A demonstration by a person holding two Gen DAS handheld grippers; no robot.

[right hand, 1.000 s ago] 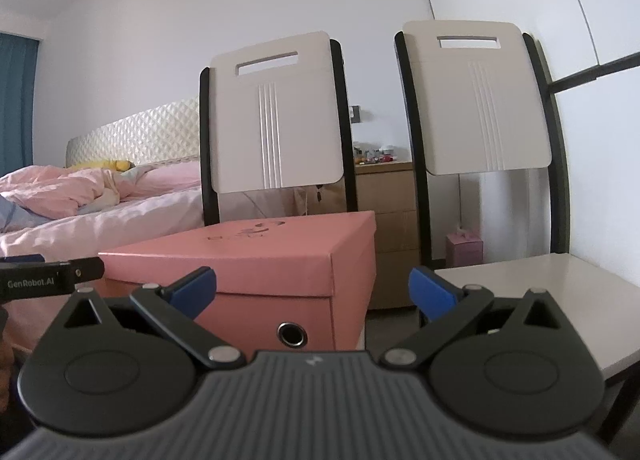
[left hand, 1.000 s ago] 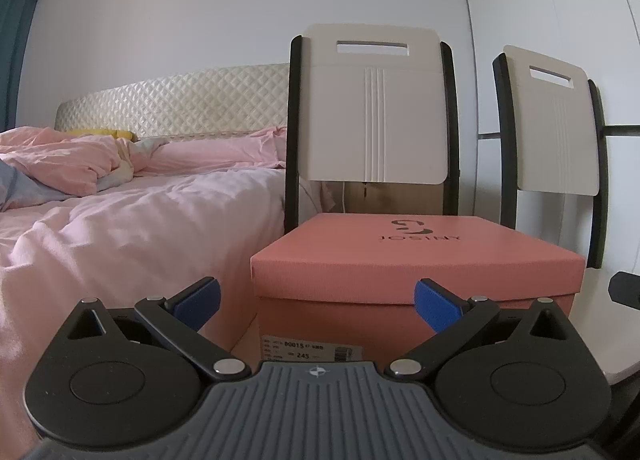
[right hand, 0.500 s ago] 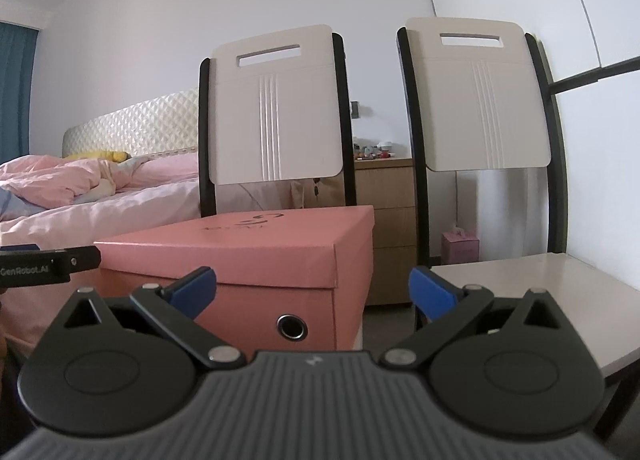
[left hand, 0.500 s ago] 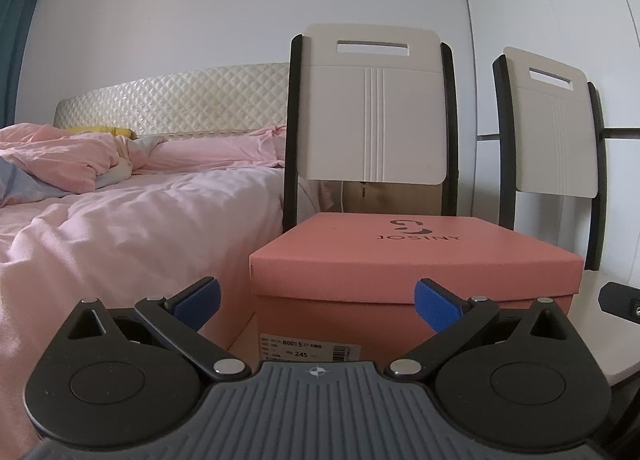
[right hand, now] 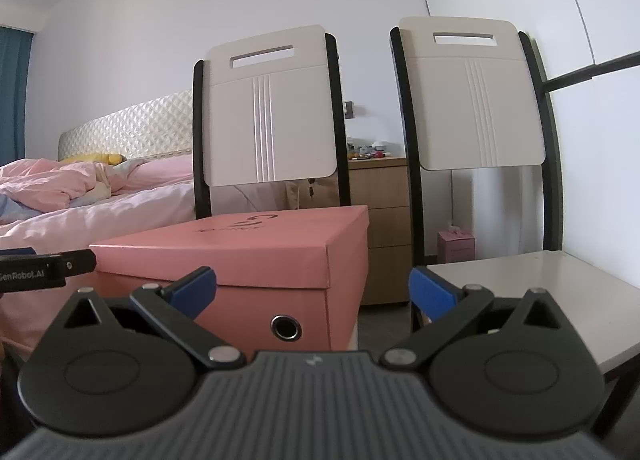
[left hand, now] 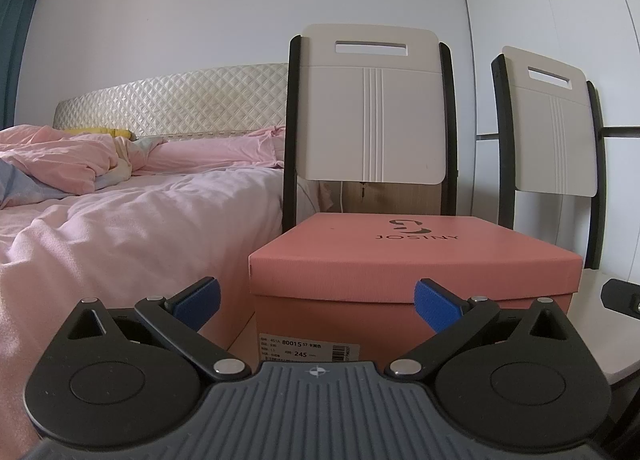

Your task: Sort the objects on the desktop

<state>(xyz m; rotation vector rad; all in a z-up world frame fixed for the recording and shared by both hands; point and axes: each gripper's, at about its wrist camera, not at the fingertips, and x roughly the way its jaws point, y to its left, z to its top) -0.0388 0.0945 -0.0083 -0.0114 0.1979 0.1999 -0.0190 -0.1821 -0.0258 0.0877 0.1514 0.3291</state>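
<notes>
Left tool (left hand: 316,302) sits wide open, its two blue pads spread apart with nothing between them, pointed straight at the one pink shoebox (left hand: 412,272). The box rests closed, lid on, on the seat of the left chair (left hand: 370,108), label end facing near. Right tool (right hand: 312,288) is also spread wide and empty; its left pad sits in front of the same box (right hand: 256,260), end-on here with a round metal eyelet showing, its right pad in front of the bare white seat of the right chair (right hand: 532,284). Two chairs in all, side by side, each with a white slotted back and black frame. At the far left edge of the right view, a black bar marked GenRobot.AI pokes in beside the box lid. Left of the chairs, one bed (left hand: 120,228) with rumpled pink bedding and a quilted headboard. Behind the chairs, one wooden nightstand (right hand: 380,216) with small clutter on top, and one small pink box (right hand: 456,246) on the floor near the wall.
</notes>
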